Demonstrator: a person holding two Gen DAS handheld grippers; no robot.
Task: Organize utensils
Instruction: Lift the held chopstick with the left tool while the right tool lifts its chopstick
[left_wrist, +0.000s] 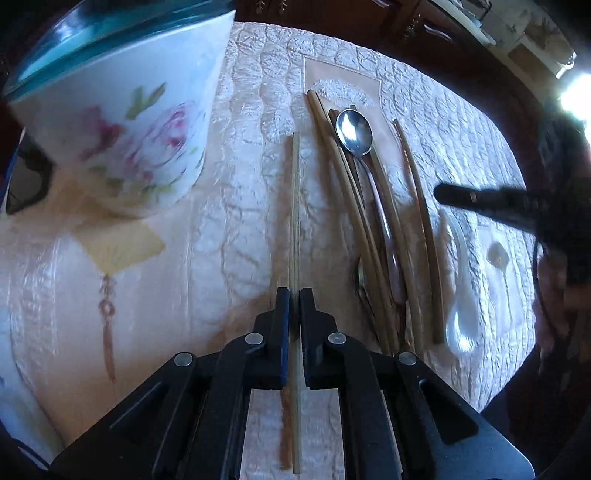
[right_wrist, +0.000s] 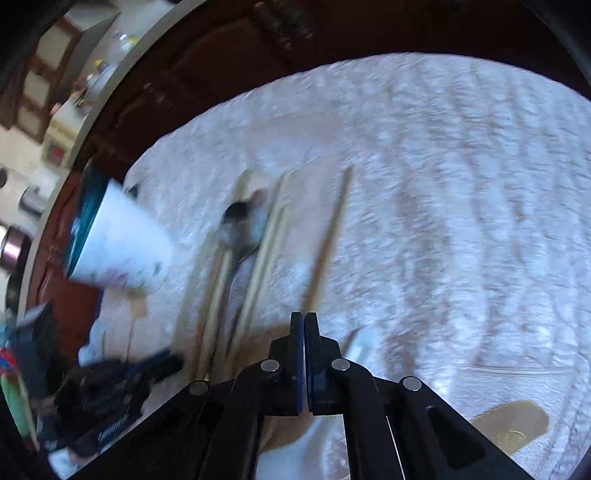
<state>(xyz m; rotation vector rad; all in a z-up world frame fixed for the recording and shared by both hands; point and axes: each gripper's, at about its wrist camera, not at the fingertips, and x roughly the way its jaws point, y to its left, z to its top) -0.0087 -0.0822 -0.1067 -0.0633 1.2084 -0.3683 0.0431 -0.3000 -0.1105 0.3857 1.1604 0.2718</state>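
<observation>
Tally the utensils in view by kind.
Chopsticks: at least 5, since the pile overlaps. That includes the chopstick in the left tool.
Metal spoons: 1 clearly visible
White spoons: 1
Total: at least 7

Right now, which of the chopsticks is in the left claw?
The lone chopstick lying apart, left of the pile, runs between the shut fingers of the left claw. The other chopsticks lie bundled around the metal spoon, ungripped.

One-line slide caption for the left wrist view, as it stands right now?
Left gripper shut on a single chopstick, floral cup at left, remaining chopsticks and metal spoon at right.
</observation>
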